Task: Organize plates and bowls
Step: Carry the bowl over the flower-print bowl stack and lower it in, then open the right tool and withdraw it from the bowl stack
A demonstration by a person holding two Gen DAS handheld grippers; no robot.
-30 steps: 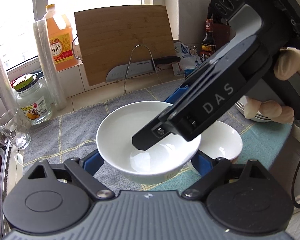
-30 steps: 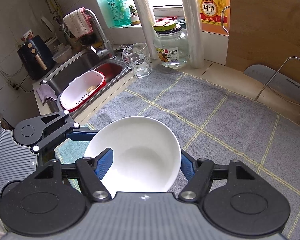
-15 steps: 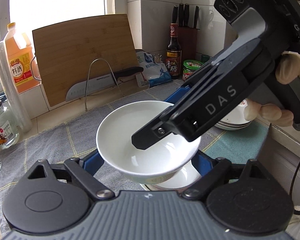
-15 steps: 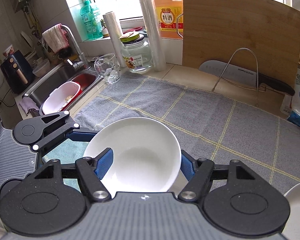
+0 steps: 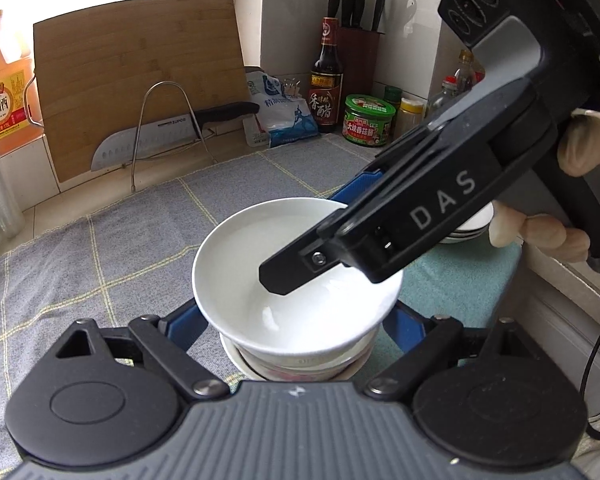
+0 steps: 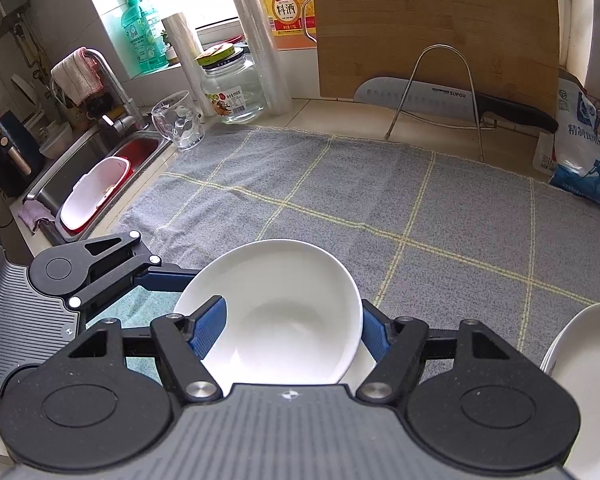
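White glazed bowl (image 5: pixel 260 256) sits clamped in both my claws. My left claw (image 5: pixel 296 320) presses its blue pads against the outer wall on either side. My right claw (image 6: pixel 291 326) grips it with one finger inside and the other outside the rim, a gloved hand (image 5: pixel 540 232) on its handle. Directly beneath is a second white bowl with red print (image 5: pixel 292 364); I cannot tell if they touch. Both are over the teal cloth (image 5: pixel 452 280), beside the grey checked mat (image 6: pixel 380 200). A stack of white plates (image 5: pixel 472 228) lies just beyond.
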